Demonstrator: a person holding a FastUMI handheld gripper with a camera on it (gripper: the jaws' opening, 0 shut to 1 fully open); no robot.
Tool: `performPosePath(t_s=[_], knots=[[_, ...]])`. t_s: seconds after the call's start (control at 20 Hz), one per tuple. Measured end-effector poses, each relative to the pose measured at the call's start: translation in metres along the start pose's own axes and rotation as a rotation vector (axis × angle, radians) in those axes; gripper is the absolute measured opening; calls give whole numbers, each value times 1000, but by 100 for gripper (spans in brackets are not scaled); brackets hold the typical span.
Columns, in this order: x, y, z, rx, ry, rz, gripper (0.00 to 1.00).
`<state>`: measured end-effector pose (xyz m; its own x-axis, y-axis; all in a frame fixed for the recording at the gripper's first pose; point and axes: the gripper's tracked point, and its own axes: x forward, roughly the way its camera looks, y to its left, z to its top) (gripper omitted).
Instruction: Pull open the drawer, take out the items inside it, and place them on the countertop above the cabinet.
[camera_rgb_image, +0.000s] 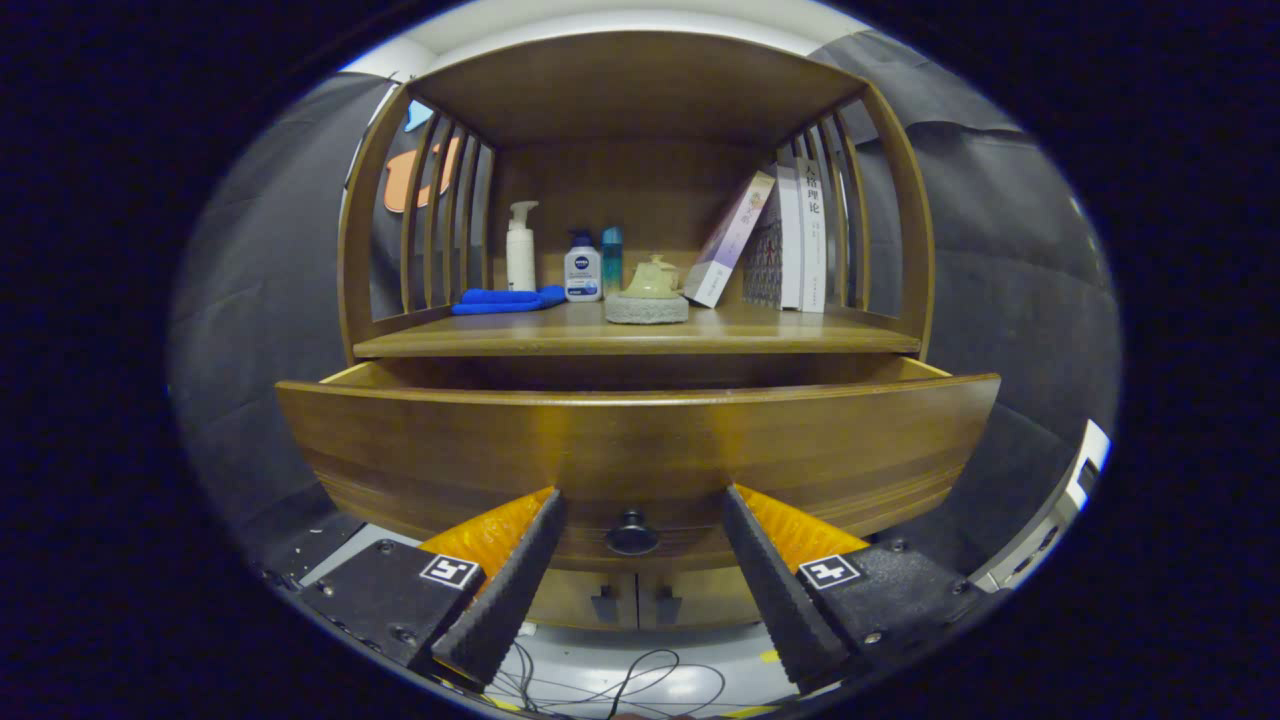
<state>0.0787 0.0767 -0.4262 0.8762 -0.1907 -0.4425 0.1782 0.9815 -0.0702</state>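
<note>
The gripper (637, 505) points level, its jaws spread wide apart.

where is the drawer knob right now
In the gripper view, the knob sits low on the pulled-out drawer front, centred between the open gripper fingers, neither touching it.

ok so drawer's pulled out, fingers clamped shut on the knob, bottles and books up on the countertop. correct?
Not quite. The gripper view shows the fingers spread open, one on each side of the knob, neither touching it. The rest holds: the drawer is pulled out, and the bottles and books stand on the countertop.
</note>
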Motion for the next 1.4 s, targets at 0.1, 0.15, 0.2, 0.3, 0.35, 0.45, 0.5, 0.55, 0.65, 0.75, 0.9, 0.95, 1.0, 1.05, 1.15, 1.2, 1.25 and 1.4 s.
performPosePath(t_s=[0.1, 0.15, 0.2, 0.3, 0.35, 0.45, 0.5, 0.55, 0.65, 0.75, 0.9, 0.95, 1.0, 1.05, 1.15, 1.2, 1.25, 1.4], knots=[[10, 0, 3, -8, 2, 0, 100], [16, 0, 6, -15, 3, -1, 100], [22, 0, 7, -17, 2, -2, 100], [32, 0, 11, -28, 1, -5, 100], [37, 0, 14, -36, -2, -6, 100], [48, -1, 17, -52, -3, -11, 100], [54, 0, 19, -53, -3, -12, 100], [58, 0, 21, -56, -1, -13, 100], [67, 0, 25, -58, 0, -14, 100], [77, 1, 28, -53, 1, -17, 100], [77, 4, 27, -72, -19, -31, 100], [78, 4, 28, -87, -28, -35, 100], [79, 4, 26, -104, -33, -38, 100], [79, 3, 26, -120, -32, -42, 100], [77, 3, 26, -124, -16, -37, 100], [74, 5, 31, -115, -22, -25, 100], [70, 5, 38, -110, -36, -20, 100], [49, 7, 59, -112, -65, 9, 100]])
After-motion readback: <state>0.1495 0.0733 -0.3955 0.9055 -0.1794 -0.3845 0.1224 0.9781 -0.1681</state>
